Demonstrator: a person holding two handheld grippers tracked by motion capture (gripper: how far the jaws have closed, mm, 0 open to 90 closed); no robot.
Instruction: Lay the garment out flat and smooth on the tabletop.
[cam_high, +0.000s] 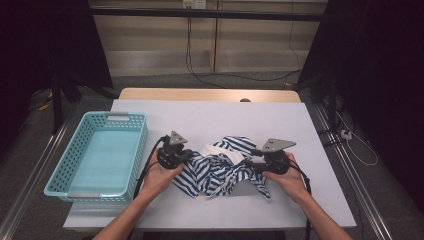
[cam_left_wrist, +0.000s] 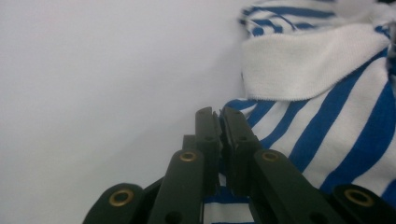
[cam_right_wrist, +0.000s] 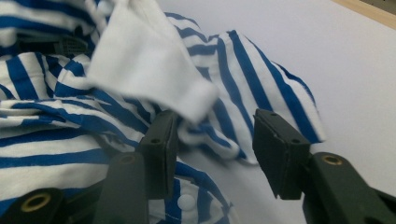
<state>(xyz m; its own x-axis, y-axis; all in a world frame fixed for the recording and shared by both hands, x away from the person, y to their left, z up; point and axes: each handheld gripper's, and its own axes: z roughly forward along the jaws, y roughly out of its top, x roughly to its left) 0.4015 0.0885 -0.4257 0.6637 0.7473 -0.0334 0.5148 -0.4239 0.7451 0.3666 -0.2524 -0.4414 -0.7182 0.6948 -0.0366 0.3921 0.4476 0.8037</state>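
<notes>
A crumpled blue-and-white striped garment (cam_high: 220, 167) lies on the white table cover (cam_high: 210, 117), between my two grippers. My left gripper (cam_high: 192, 157) is at the garment's left edge. In the left gripper view its jaws (cam_left_wrist: 219, 114) stand pressed together, with striped cloth (cam_left_wrist: 327, 140) pinched low between them and a white ribbed band (cam_left_wrist: 303, 65) beyond. My right gripper (cam_high: 247, 162) is at the garment's right side. Its jaws (cam_right_wrist: 215, 126) are apart, with a fold of striped cloth (cam_right_wrist: 70, 140) and a white band (cam_right_wrist: 144, 65) lying loosely between and over them, not pressed.
A light blue perforated basket (cam_high: 60, 175) stands at the table's left edge with nothing in it. Bare white cover extends behind the garment up to the wooden tabletop strip (cam_high: 210, 94). Cables hang on the wall beyond the table.
</notes>
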